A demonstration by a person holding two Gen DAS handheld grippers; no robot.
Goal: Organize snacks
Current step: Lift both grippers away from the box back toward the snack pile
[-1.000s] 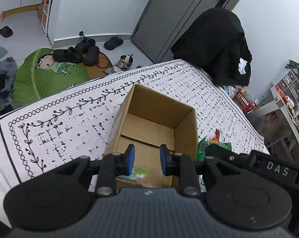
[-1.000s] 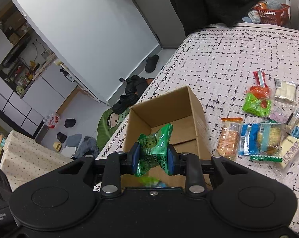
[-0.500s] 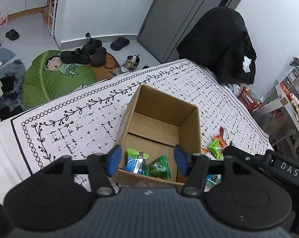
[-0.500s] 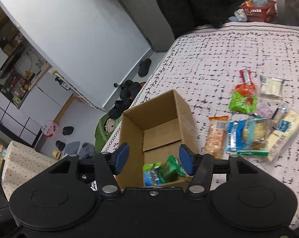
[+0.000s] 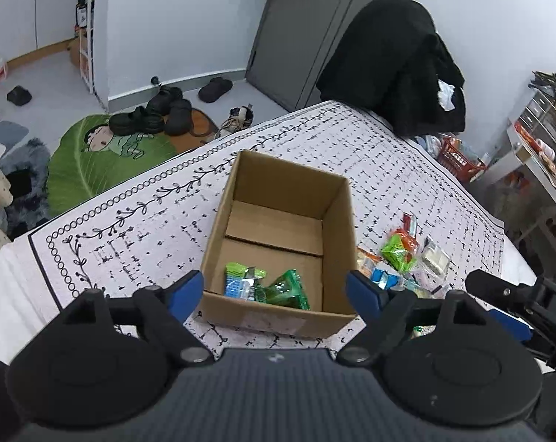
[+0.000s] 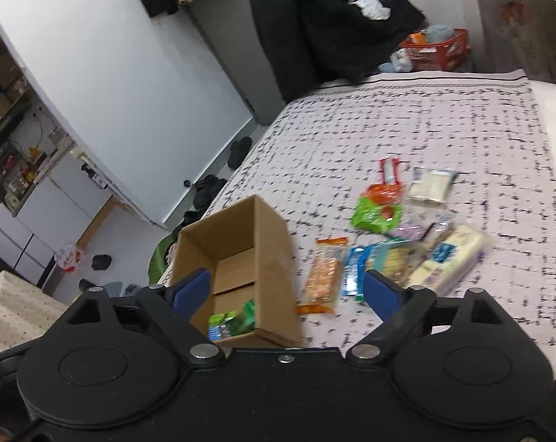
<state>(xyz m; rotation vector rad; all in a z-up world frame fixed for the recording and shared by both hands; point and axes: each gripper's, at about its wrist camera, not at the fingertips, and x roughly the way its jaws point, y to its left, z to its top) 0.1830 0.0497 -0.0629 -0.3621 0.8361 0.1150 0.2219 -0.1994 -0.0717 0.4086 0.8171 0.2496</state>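
An open cardboard box (image 5: 337, 228) (image 6: 274, 254) stands on the patterned tablecloth. On its floor lie a blue-green packet (image 5: 237, 281) and a dark green packet (image 5: 287, 289) (image 6: 237, 322). My left gripper (image 5: 274, 291) hovers above the box's near side, its jaws opening with nothing between them. My right gripper (image 6: 287, 289) is above the box's right wall, its jaws opening too and holding nothing. To the right of the box lies a loose heap of snacks: an orange cracker pack (image 6: 324, 276), a blue pack (image 6: 379, 261), a bright green bag (image 6: 375, 215) (image 5: 397, 252) and a pale pack (image 6: 447, 261).
The tablecloth (image 5: 138, 228) ends at the table's far and left edges, with a floor mat and shoes (image 5: 160, 110) below. A chair draped in black clothing (image 5: 396, 62) stands at the far end. A red basket (image 6: 436, 49) sits on the floor beyond.
Both grippers opened wide; the right one let the dark green packet drop into the box. Both have drawn back from the box, the right swinging toward the snack heap.
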